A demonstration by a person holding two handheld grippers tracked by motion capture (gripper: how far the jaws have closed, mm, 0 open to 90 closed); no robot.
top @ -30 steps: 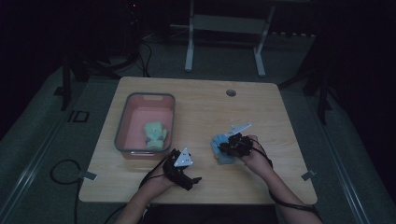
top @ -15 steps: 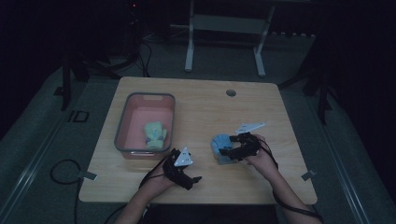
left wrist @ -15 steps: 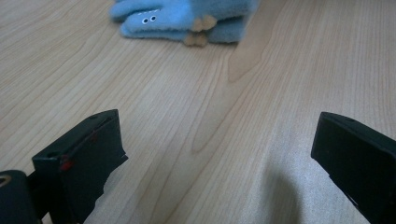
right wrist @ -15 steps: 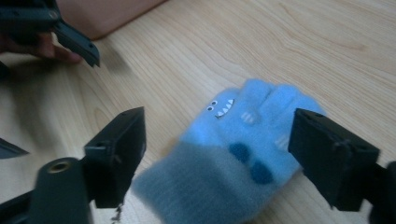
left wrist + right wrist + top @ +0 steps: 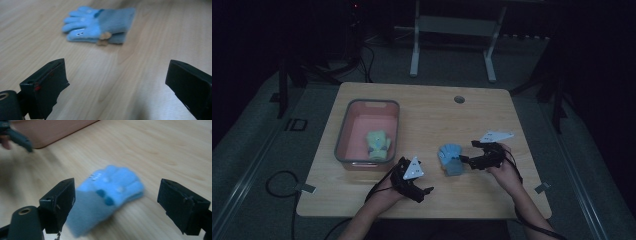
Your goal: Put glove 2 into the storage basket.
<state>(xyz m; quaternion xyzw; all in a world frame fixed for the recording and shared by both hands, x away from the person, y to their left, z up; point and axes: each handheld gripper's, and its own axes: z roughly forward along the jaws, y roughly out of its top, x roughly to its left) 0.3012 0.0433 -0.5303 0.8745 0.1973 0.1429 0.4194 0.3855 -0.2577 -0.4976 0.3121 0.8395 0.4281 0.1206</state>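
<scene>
A light blue glove lies flat on the wooden table, right of centre. My right gripper sits just right of it, pointing left. Its jaws have just been opening and now stand wide. In the right gripper view the blue glove rests on the table ahead of the right gripper, with no pad touching it. My left gripper is open near the front edge, aimed toward the glove. In the left gripper view the blue glove lies well beyond the left gripper.
A pink bin stands at the left of the table with a pale green glove inside. A small round hole sits near the table's far edge. Dark floor, cables and a stand's legs surround the table.
My right gripper has opened and let go of the blue glove, then drawn back to the right. The glove stays on the table. The left gripper has kept still.
</scene>
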